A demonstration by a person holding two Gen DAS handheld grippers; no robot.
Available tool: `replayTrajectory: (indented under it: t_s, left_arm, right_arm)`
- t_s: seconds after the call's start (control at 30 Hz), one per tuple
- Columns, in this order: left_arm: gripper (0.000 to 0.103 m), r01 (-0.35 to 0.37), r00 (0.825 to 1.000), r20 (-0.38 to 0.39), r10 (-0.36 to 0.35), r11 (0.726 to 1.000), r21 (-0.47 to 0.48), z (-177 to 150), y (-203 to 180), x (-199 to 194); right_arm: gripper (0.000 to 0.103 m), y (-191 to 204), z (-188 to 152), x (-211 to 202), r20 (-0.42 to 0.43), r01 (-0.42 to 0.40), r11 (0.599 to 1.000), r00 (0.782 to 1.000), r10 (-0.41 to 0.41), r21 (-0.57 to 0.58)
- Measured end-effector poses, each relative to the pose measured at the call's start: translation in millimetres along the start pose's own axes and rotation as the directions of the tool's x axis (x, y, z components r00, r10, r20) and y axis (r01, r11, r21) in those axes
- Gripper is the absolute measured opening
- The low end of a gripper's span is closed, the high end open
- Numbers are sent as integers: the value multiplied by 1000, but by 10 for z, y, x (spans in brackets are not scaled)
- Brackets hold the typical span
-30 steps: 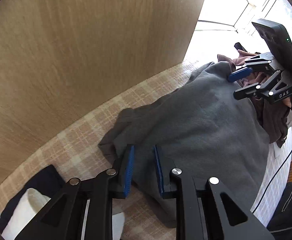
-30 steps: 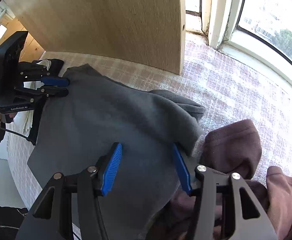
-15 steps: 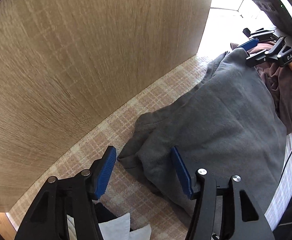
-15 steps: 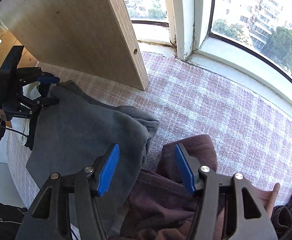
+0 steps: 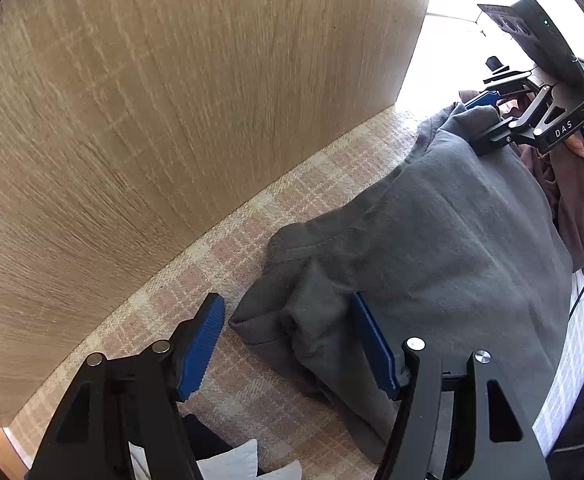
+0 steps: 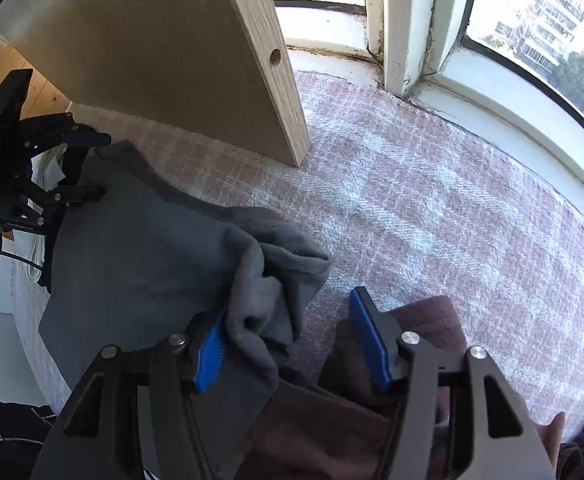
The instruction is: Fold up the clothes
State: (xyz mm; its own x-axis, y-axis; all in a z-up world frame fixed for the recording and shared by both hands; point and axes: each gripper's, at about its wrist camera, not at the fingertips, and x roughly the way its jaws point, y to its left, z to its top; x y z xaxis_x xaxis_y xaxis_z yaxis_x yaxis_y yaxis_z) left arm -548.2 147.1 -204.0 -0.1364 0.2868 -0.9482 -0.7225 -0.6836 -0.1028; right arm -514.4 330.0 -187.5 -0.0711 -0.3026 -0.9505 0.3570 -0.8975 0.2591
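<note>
Lying across the plaid-covered surface (image 6: 431, 184) beside the wooden panel (image 5: 164, 112), the grey sweatshirt (image 5: 431, 240) looks partly folded, its ends bunched. Both claws gape, holding nothing: the left claw (image 5: 288, 344) straddles the near cuff, the right claw (image 6: 292, 348) the far bunch, next to a maroon garment (image 6: 423, 320). Best, I'd judge, to pinch only grey layers, then lift both ends evenly.

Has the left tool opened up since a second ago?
Yes. The left tool was nearly shut at the edge of the grey sweater; now it stands wide open, and more of the wooden panel fills its view.
</note>
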Motion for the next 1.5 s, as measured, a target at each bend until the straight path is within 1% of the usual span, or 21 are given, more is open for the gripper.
replayTrajectory:
  t_s: [0.1,0.13,0.17,0.23,0.27,0.37,0.53,0.57,0.63,0.67,0.7,0.73,0.83,0.9,1.0,1.1,1.2,1.3,1.37,1.5]
  left_arm:
    - [62,12,1000,0,-12,1000,6,-1,-19,-1]
    - [56,16,1000,1,-16,1000,11,-2,-30,-4]
    - [46,29,1000,6,-29,999,23,-2,-50,-14]
    - [30,60,998,13,-61,997,48,-9,-103,-36]
    - [27,49,999,15,-50,997,63,-13,-134,-44]
    - [25,43,999,15,-44,996,78,-11,-160,-54]
    - [23,57,998,21,-58,996,63,-19,-91,-51]
    - [20,57,998,24,-59,996,63,-29,-92,-55]
    - [17,57,998,29,-59,996,63,-49,-93,-63]
    - [14,52,998,33,-54,997,66,-54,-98,-75]
    - [13,46,998,37,-49,997,68,-66,-106,-98]
    - [12,41,998,41,-44,997,71,-78,-115,-121]
    - [11,31,997,62,-35,997,76,-134,-151,-248]
    - [11,36,995,87,-43,996,80,-190,-194,-414]
    - [11,28,990,137,-41,995,92,-318,-333,-751]
    - [10,14,983,182,-34,994,112,-428,-581,-1075]
    - [10,0,973,227,-31,991,134,-660,-845,-1398]
    - [10,-7,963,266,-33,989,147,-923,-1114,-1693]
    - [10,-3,958,284,-39,989,146,-1134,-1301,-1852]
    - [10,6,954,295,-50,989,148,-1631,-1698,-2103]
  right_arm:
    - [57,14,-19,9,7,-5,1000,1000,5,-8]
    - [57,28,-29,13,10,-7,1000,1000,7,-15]
    - [57,49,-41,20,14,-10,1000,1000,10,-27]
    - [57,110,-52,41,19,-5,998,1000,6,-55]
    - [57,138,-55,51,20,-1,998,1000,2,-68]
    - [57,157,-41,74,22,-12,997,1000,13,-73]
    - [57,157,-6,93,42,-44,997,998,47,-68]
    - [52,167,-17,93,44,-59,995,997,62,-75]
    - [26,193,-56,84,46,-88,992,995,92,-92]
    - [24,228,-81,75,52,-80,992,995,86,-101]
    - [19,263,-106,65,58,-72,991,995,79,-110]
    - [17,296,-132,50,67,-64,991,995,72,-115]
    - [15,373,-120,-82,118,-52,993,991,64,-102]
    - [15,389,-248,-322,163,-54,993,984,71,-109]
    - [15,529,-399,-666,225,-57,991,971,84,-124]
    - [14,709,-624,-1017,281,-42,989,956,81,-144]
    - [14,969,-891,-1286,336,-33,986,938,87,-163]
    - [14,1240,-1239,-1480,382,-1,983,922,72,-184]
    - [14,1381,-1535,-1605,406,7,982,911,71,-188]
    - [14,1700,-2171,-1784,479,68,978,877,36,-198]
